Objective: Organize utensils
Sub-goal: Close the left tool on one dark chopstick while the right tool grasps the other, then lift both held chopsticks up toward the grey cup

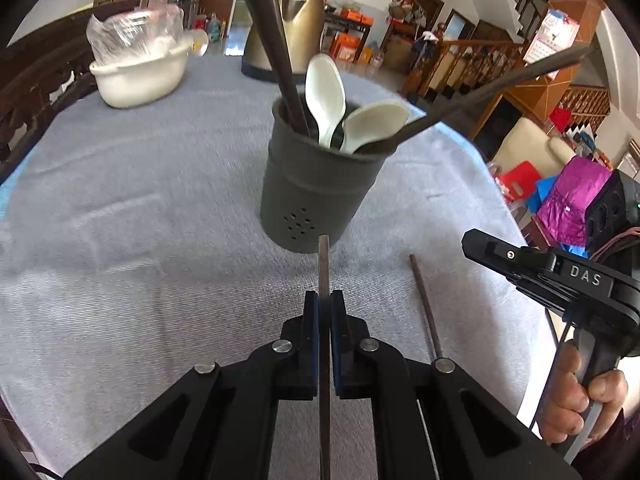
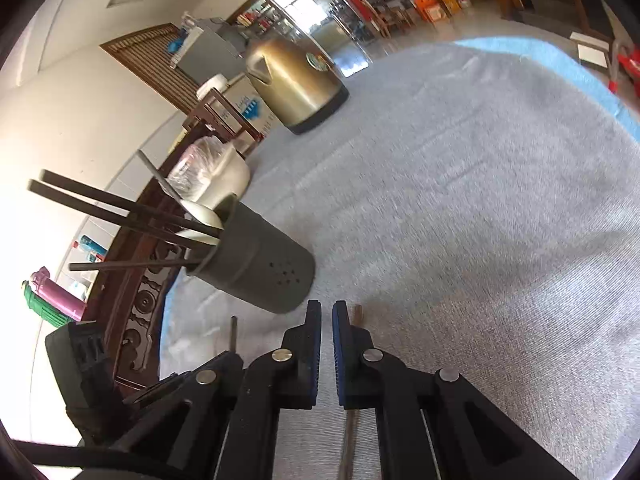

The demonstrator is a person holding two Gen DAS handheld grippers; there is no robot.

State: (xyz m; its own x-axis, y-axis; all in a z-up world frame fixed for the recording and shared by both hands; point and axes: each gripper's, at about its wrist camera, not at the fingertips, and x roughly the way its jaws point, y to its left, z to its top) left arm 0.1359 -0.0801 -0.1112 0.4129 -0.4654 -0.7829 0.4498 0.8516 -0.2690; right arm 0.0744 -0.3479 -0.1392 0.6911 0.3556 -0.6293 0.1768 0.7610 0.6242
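My left gripper (image 1: 324, 312) pinches a chopstick (image 1: 324, 264) at lower centre; my right gripper (image 2: 326, 320) is narrow, empty. Above, the holder (image 1: 316, 184) keeps spoons (image 1: 325, 92) and chopsticks.

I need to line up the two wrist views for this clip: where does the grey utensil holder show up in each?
Left wrist: grey utensil holder stands upright at centre, just beyond the left gripper, which is clamped on a chopstick.
Right wrist: it sits left of centre, looking tilted, ahead-left of the right gripper.
Shared landmark: the gold kettle at the far side of the table.
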